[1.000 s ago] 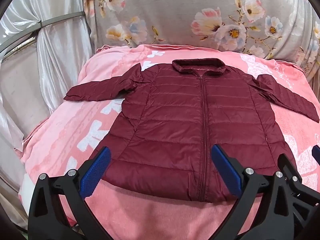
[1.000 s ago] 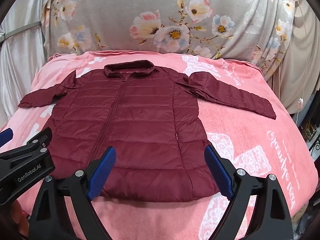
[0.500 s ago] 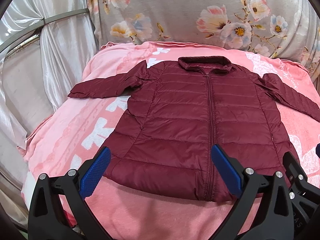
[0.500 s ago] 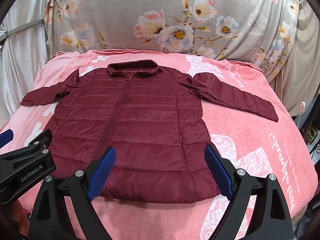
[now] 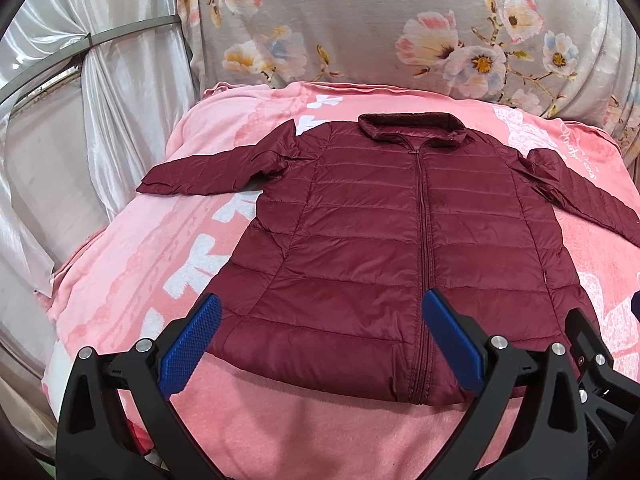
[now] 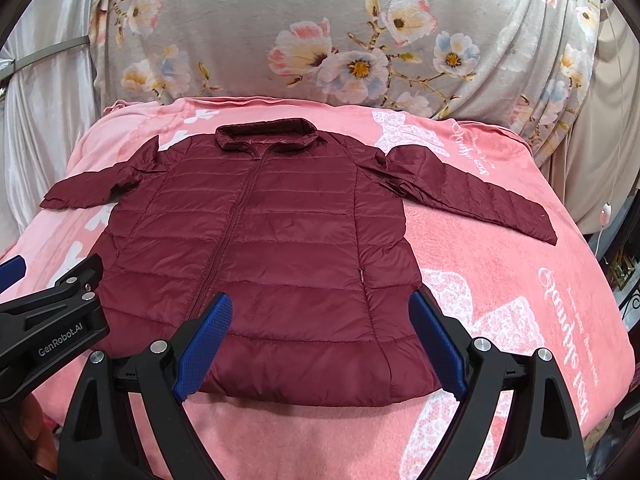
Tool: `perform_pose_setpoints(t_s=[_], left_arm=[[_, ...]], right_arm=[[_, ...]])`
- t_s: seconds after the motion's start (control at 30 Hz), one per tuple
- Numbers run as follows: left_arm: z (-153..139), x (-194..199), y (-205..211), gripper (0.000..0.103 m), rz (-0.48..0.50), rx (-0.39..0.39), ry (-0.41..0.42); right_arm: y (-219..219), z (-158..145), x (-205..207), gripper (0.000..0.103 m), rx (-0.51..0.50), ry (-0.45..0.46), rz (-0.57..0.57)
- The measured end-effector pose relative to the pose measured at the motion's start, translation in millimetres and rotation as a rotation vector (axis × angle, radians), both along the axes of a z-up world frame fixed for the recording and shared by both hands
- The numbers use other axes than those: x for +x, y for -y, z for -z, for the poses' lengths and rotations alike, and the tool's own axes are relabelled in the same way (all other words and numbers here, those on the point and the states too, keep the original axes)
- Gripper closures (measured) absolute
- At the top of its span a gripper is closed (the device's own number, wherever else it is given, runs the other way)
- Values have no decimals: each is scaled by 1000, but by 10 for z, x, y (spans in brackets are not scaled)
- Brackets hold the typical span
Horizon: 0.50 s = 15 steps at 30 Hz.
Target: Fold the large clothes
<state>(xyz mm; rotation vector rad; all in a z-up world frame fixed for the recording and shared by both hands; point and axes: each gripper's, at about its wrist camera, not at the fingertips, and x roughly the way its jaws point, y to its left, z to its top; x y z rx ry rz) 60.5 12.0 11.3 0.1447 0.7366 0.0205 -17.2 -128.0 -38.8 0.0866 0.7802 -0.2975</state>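
Note:
A maroon quilted jacket [image 5: 400, 240] lies flat and zipped on a pink blanket [image 5: 168, 240], collar at the far end, both sleeves spread out to the sides. It also shows in the right wrist view [image 6: 272, 248]. My left gripper [image 5: 320, 344] is open and empty, above the jacket's near hem on its left half. My right gripper [image 6: 320, 344] is open and empty, above the near hem on the jacket's right half. The left gripper's body also shows at the left edge of the right wrist view [image 6: 52, 320].
A grey floral cloth [image 5: 400, 32] hangs behind the bed. Silvery curtains [image 5: 60, 100] hang at the left. The pink blanket [image 6: 520, 300] drops off at the right, where a cable and dark objects [image 6: 616, 256] stand.
Both grippers have drawn back a little from the jacket and shifted view slightly, so more of the near blanket shows. The jacket has not moved. Both grippers stay open.

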Motion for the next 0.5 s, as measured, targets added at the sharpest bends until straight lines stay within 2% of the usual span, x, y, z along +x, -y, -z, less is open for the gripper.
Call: perform_pose_setpoints(t_s=[0.5], left_arm=[[-14,44,-35,5,-8,-3,-7]], right_arm=[[-5,-3,-14,16,0,0,-2]])
